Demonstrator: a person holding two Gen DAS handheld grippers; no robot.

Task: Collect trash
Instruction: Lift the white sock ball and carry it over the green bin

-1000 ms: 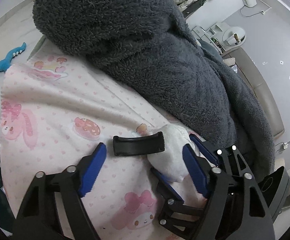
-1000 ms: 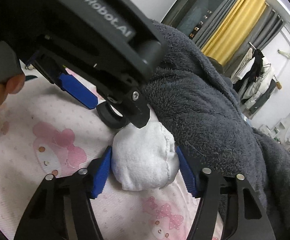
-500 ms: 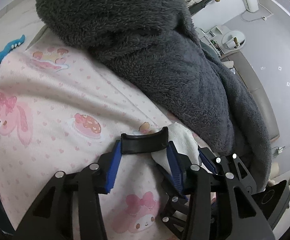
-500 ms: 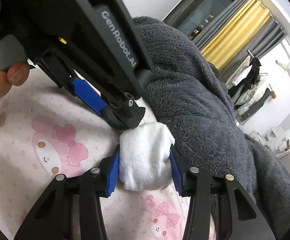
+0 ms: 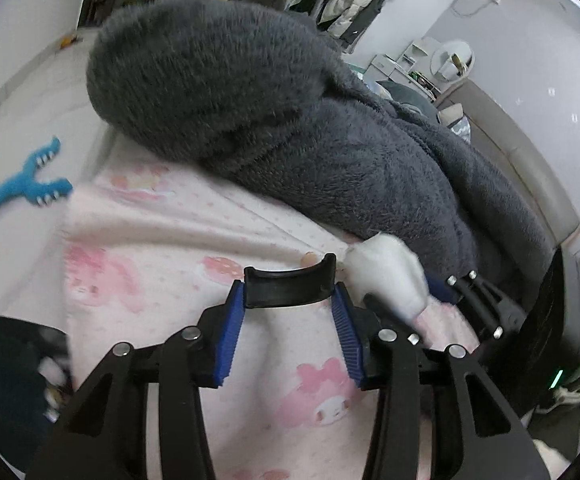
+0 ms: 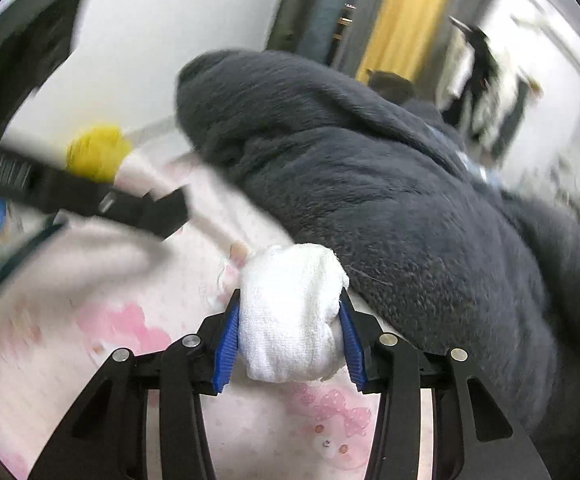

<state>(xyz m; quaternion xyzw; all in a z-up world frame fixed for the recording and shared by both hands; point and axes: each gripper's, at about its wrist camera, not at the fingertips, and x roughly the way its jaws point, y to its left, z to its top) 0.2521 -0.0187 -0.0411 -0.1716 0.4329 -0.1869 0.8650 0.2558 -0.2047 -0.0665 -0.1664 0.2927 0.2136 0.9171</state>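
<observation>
A: What does the left gripper point(image 5: 289, 322) have?

B: Its blue ribbed pads are clamped on the two ends of a curved black plastic piece point(image 5: 290, 285), held just above the pink cartoon-print blanket point(image 5: 178, 280).

A: And the right gripper point(image 6: 289, 336)?

B: It is closed tight on a crumpled white wad of cloth or paper point(image 6: 290, 312), squeezed between both pads, right beside the fluffy dark grey fleece garment point(image 6: 390, 200).

A: Are the two grippers close?

B: Side by side; the wad shows just right of the black piece in the left view.

A: Anything else?

B: A blue toothed toy point(image 5: 26, 184) on the pale surface left of the blanket.
</observation>
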